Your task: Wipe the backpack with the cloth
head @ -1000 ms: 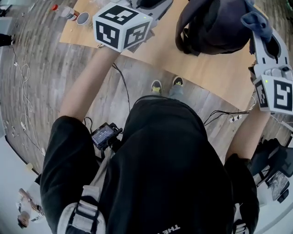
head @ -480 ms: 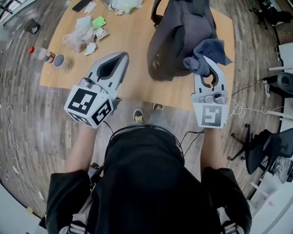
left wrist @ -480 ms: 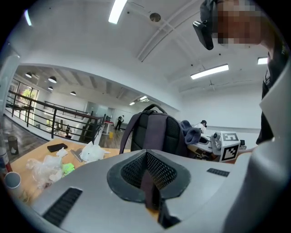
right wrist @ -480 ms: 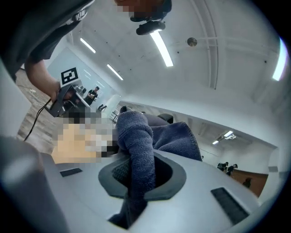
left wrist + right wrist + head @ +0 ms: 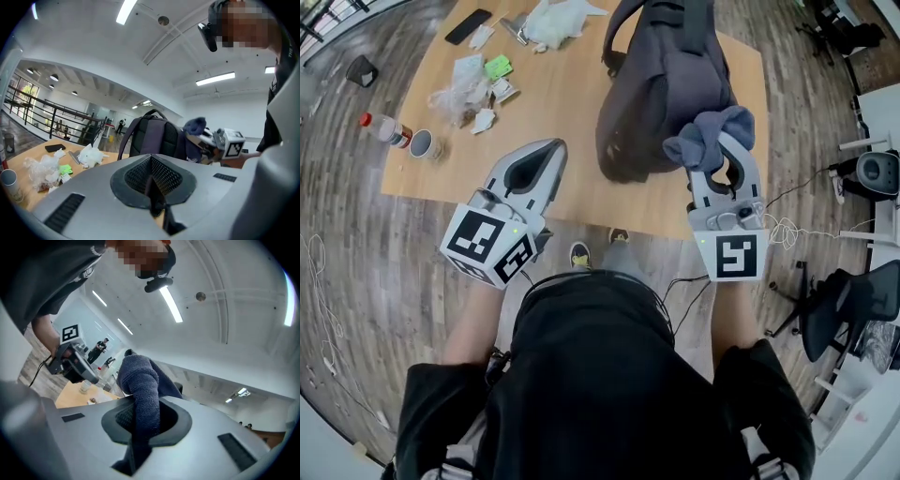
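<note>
Big picture first: the wooden table lies under the backpack, a dark grey bag standing upright with its straps toward the far side. The person, in a black top, stands on the near side of the backpack, a gripper in each hand. An office chair sits on the floor, well off to the backpack's right and nearer the person.

Now the right gripper: it's at the backpack's right flank, low down, jaws pinching the cloth. The right gripper view shows the blue-grey terry fabric clamped in the notch and bunched up above the tips. That bundle sits right at the bag's side. From above it looks like contact, but I can't say for certain that it touches.

Over to the left gripper: it's left of the backpack and apart from it. Its jaws are pressed together with nothing between them, as its own view shows plainly.

Smaller stuff, all left of the backpack:
- a crumpled white bag just beside the straps
- a heap of clear wrappers further out
- a black phone
- a red-capped bottle
- a paper cup
- a small green slip
</note>
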Demonstrator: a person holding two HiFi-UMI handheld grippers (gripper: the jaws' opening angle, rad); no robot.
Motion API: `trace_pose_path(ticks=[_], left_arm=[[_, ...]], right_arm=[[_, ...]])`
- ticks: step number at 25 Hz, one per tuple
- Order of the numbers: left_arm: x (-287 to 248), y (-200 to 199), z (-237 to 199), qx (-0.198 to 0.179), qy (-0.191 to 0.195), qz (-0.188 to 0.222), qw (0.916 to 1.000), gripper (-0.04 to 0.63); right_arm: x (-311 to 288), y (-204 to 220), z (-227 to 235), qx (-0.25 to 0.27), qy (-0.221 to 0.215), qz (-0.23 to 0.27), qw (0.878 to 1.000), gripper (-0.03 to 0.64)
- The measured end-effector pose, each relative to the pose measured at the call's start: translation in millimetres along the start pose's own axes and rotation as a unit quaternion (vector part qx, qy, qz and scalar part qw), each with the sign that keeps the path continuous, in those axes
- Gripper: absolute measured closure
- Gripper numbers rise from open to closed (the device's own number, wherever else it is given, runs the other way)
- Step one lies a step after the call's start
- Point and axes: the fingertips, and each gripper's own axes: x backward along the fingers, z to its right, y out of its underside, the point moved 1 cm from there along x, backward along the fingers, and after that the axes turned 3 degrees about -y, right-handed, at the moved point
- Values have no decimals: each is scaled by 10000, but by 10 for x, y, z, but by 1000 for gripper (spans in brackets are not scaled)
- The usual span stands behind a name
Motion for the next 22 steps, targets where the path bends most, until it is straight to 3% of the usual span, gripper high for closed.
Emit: trace_pose_path(ticks=[2,3,4,7,9,11,13,17,19,22], left_arm=[[-7,-18,64,48,62,0,10000,580],[-9,-27,87,68,80,-2,9999,580],[-8,-33,104,71,77,-7,9999,581],[-21,-38,113,-5,-121,-42,9999,580],[-50,-19,131,-20,-259,-68,9996,580],[-93,5,191,7,-251,-77,9997,581],[-148,14,256,-24,-206,-73,9998,580],[-240,50,406,-46,-65,-100,9999,581],[-269,49,479,-37,30,-96,9999,580],[-288,67,534,-46,96,-122,9999,580]], right_arm=[[-250,-238,219,993,-443,411,9932,580],[-360,-282,297,1283,-633,490,9885,580],[-444,-307,339,1240,-743,407,9887,580],[-468,-251,262,-196,-564,-80,9982,580],[-289,-79,76,-1184,-242,-12,9927,580],[-108,140,-133,-1807,-243,-238,9829,580],[4,444,-378,-2057,-471,-604,9756,580],[94,1442,-1028,-1937,-1149,-2014,9533,580],[119,1706,-1135,-1613,-1215,-2200,9544,580],[127,1587,-1036,-830,-1309,-2203,9630,580]])
